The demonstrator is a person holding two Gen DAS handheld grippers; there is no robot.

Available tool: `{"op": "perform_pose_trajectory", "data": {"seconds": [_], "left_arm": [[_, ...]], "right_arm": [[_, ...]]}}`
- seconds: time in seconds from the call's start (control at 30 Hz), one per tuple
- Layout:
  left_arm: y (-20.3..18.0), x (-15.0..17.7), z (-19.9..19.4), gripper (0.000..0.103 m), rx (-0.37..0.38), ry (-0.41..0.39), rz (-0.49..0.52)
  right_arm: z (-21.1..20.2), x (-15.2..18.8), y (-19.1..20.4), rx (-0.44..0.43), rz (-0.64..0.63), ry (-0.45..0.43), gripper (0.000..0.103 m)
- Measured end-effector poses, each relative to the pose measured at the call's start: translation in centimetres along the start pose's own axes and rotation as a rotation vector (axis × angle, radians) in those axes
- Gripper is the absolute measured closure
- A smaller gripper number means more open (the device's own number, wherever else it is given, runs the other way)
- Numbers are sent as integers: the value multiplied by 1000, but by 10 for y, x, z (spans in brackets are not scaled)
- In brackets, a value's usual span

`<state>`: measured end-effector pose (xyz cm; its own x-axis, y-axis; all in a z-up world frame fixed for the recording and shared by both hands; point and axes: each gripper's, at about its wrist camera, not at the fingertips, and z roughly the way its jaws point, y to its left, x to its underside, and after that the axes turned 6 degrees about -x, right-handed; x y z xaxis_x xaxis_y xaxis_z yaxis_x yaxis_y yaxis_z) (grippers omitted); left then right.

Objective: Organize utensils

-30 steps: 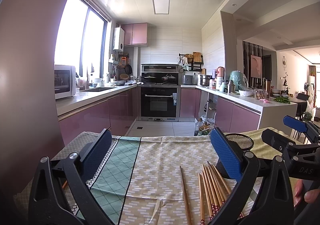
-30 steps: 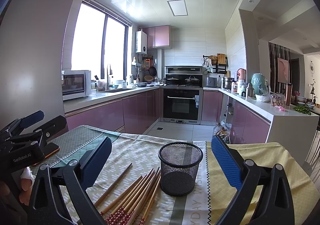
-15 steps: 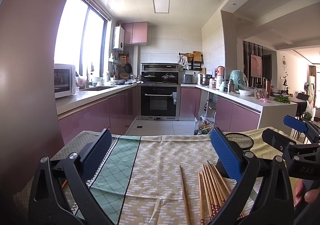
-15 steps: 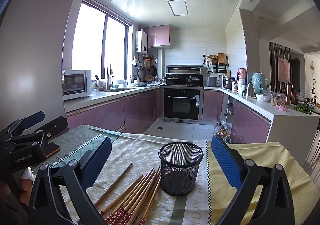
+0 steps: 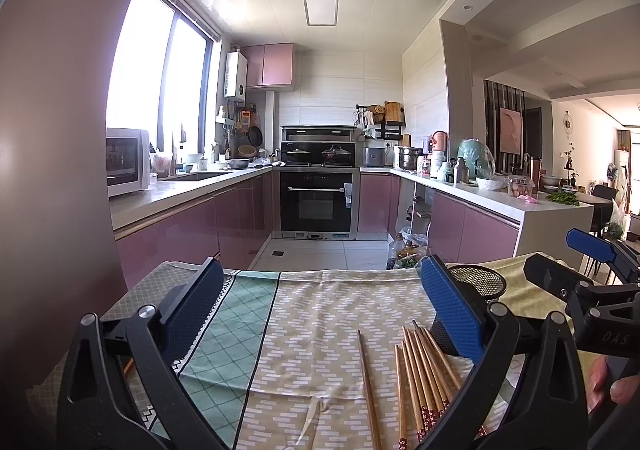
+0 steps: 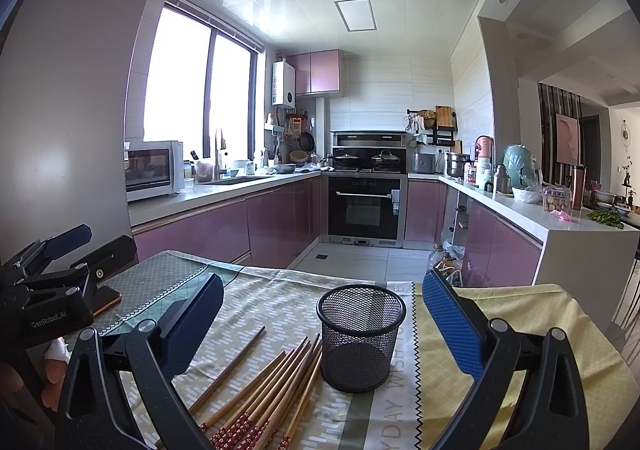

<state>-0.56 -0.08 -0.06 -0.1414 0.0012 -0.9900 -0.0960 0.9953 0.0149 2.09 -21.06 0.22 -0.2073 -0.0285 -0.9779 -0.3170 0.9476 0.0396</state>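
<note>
Item: my left gripper (image 5: 320, 310) and right gripper (image 6: 320, 320) are both gaping wide, empty. Wooden red-tipped chopsticks (image 6: 264, 390) are lying lengthwise toward my right jaws, touching the black mesh cup (image 6: 360, 338).

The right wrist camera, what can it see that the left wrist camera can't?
Only the right wrist view shows the whole mesh cup standing upright and empty, the printed lettering on the cloth, and the left tongs from the side. Only the left wrist view shows the right tongs from the side; there the cup is half hidden behind a blue pad. Both show the chopsticks lying on the cloth beside the cup, with both tongs open and holding nothing.
</note>
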Motion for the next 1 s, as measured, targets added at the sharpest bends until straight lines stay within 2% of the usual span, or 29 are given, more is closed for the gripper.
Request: {"op": "perform_pose_trajectory", "data": {"seconds": [0.73, 0.87, 1.0], "left_arm": [[-4, 2, 5, 6, 24, 47, 18], [-4, 4, 7, 6, 30, 71, 33], [-4, 10, 16, 7, 47, 131, 55]], "right_arm": [[3, 1, -7, -37, 37, 41, 7], [7, 5, -12, -48, 61, 77, 7], [19, 17, -14, -89, 73, 173, 8]]}}
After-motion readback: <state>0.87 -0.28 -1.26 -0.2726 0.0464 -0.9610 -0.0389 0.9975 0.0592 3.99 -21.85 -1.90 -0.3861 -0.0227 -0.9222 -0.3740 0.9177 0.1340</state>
